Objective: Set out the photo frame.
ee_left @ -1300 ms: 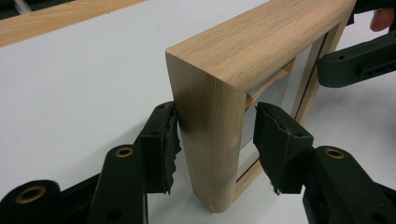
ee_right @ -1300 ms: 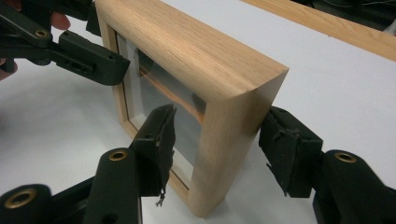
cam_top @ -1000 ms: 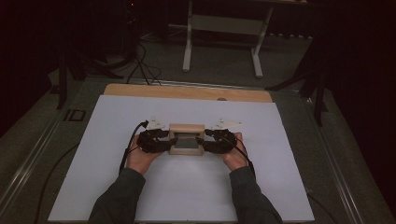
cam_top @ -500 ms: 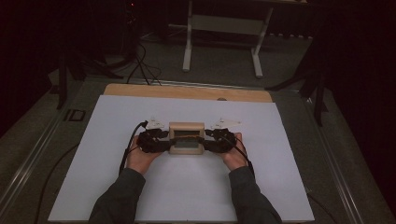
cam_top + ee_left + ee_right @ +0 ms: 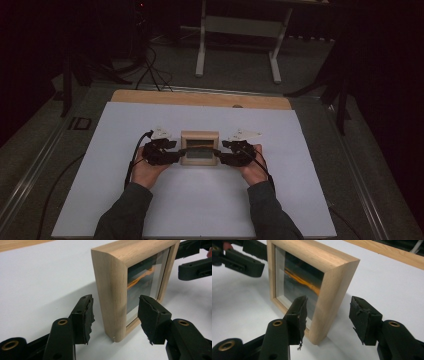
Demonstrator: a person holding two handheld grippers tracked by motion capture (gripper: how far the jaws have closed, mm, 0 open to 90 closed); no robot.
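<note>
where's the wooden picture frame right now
In the high view the wooden picture frame stands upright near the middle of the white sheet, between the left gripper and the right gripper, whose open jaws straddle its two side edges.

No readable text, brand or number is showing on anything here. A dark rectangular mark (image 5: 82, 123) is sitting on the grey floor strip at about nine o'clock from the white sheet-covered table (image 5: 150, 210), and it may be lettering, but it is too small and dim to make out. The light wooden picture frame (image 5: 117, 287) is carrying no label on its visible faces.
</note>
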